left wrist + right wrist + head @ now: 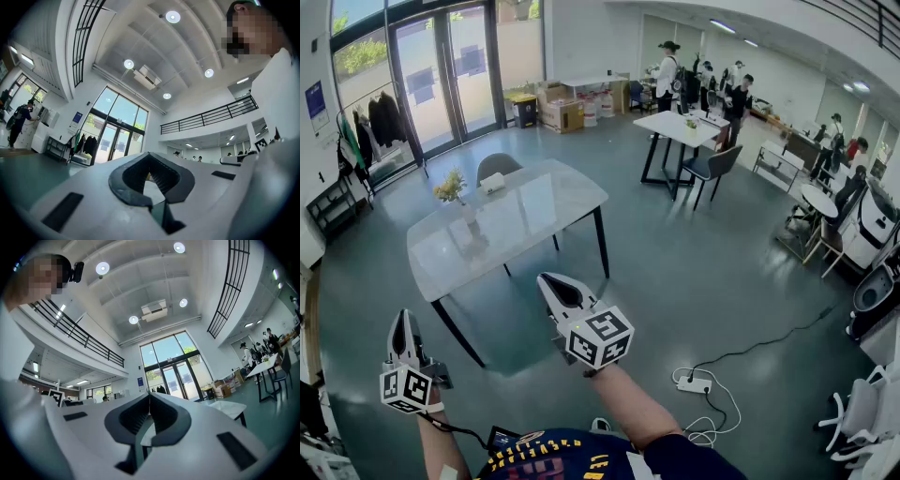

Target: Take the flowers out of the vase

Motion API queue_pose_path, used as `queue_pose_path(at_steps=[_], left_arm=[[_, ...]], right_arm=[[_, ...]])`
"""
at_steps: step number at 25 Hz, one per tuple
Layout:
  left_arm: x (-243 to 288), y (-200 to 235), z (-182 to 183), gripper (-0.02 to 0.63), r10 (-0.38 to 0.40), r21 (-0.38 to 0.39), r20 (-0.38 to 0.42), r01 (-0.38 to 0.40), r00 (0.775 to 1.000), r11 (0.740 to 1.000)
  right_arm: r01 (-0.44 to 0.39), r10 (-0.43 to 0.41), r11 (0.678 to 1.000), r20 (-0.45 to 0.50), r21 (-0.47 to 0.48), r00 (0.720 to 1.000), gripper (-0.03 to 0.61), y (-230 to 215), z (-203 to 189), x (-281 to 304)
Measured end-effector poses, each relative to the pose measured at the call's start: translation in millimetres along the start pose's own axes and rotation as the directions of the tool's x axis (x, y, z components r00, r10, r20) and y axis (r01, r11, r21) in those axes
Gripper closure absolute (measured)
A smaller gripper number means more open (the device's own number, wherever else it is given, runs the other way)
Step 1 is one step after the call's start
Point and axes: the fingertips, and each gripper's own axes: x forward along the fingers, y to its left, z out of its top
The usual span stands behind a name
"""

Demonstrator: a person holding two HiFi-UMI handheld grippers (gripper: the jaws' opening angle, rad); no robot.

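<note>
In the head view, a bunch of yellow flowers (pixel 450 187) is seen standing in a small pale vase (pixel 470 215) on the far left part of a white rectangular table with black legs (pixel 534 211), well apart from both grippers. A grey rounded chair (pixel 496 166) is set just beyond the table. A small white object (pixel 492 184) lies on the tabletop to the right of the flowers.

The left gripper (pixel 401 321) and the right gripper (pixel 547 279) are held in the near part of the scene over the grey floor (pixel 694 281). The right one is closer to the table's near edge. A white power strip with its cable (pixel 694 382) lies on the floor at the near right, and a second white table (pixel 680 127) with people around it is seen at the far right.

How the fingers stand is settled by the gripper views. In the left gripper view, the dark-padded fingers (pixel 183 180) are pressed together at their tips with nothing pinched. Only pale tabletop and a yellow speck, too small to name, show through the hollow behind the tips. In the right gripper view, the fingers (pixel 180 420) are likewise met at the tips and hold nothing, and a corner of the white table is seen at the right.

A high ceiling with round lamps (pixel 102 268) and a railed balcony (pixel 206 119) are shown by the gripper views alone. The flowers and vase are shown clearly by the head view alone.
</note>
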Motion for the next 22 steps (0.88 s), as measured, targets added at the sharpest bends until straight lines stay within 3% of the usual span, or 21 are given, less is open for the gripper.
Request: queue_pose_path(at_steps=[16,22], left_arm=[[-1,-28,-13,0.612,0.03,-0.003,-0.013,-0.03,0.999,1.0],[2,-50,-23,0.612,0.041,-0.003,-0.027,-0.041,0.999,0.999]], right_arm=[[-0.031,0.031,0.999,0.005,0.014,1.0,0.571,-12,-6,-11],[-0.055,0.054,0.998,-0.035,-0.035,0.998,0.571,-18,-10,-21]])
